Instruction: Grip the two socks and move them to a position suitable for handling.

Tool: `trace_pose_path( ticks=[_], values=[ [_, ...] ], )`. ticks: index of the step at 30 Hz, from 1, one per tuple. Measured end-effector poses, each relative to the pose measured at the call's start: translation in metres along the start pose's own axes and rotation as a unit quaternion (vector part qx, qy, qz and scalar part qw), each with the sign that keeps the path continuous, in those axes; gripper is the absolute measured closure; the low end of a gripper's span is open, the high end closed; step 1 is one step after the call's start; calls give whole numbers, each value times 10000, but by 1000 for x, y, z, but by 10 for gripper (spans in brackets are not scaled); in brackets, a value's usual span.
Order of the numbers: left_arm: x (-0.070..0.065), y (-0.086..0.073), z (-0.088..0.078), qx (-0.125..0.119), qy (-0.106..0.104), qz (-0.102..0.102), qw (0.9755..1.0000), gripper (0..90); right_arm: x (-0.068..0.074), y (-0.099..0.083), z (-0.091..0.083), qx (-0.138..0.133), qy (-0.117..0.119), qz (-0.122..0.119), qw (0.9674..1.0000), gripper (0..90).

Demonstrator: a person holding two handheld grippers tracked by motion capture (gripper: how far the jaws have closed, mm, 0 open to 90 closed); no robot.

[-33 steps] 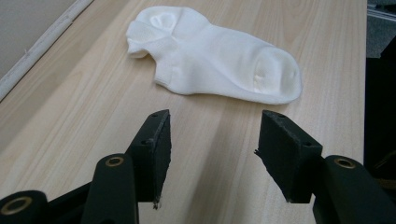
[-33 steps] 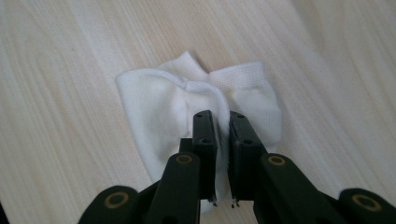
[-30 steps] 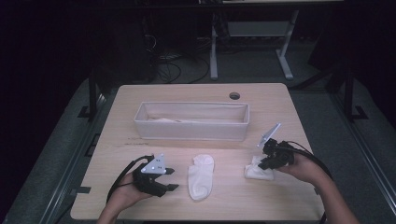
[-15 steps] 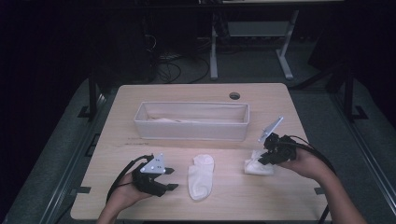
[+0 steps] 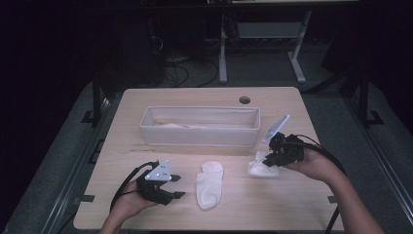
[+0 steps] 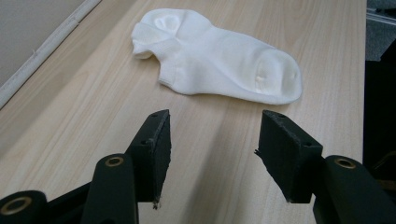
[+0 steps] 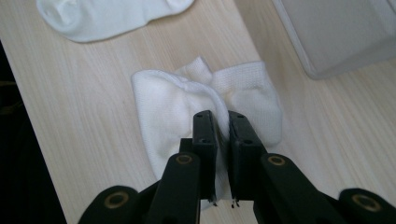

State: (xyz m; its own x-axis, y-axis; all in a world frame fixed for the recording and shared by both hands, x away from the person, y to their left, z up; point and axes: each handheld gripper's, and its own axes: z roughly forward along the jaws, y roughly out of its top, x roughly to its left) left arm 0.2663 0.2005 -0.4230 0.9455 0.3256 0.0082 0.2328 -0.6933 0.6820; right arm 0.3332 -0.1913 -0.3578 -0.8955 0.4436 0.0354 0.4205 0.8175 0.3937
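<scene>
The right gripper [image 7: 222, 116] pinches a thin fold of the bunched sock [image 7: 163, 107], near the bin [image 5: 199, 127]. The fold may slip out. The left gripper [image 6: 212, 140] stands wide, short of the flat sock [image 6: 219, 56].

— Can any text, label, brand, number or sign be read anywhere on the table?

— None can be read. No lettering is seen on the fabric, the bin or the wood.

— And on the tools?

— Nothing legible is found there either.
</scene>
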Motion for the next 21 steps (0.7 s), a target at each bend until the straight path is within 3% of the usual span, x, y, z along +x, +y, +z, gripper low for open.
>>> trace_pose_path(
  ticks=[11,21],
  values=[
    [0,-1,-2,-58,23,-27,10000,439,10,28,0,-67,67,-277,9996,826],
    [2,-3,-7,-91,50,-40,9999,439,19,57,18,-67,258,-507,9984,826]
  ],
)
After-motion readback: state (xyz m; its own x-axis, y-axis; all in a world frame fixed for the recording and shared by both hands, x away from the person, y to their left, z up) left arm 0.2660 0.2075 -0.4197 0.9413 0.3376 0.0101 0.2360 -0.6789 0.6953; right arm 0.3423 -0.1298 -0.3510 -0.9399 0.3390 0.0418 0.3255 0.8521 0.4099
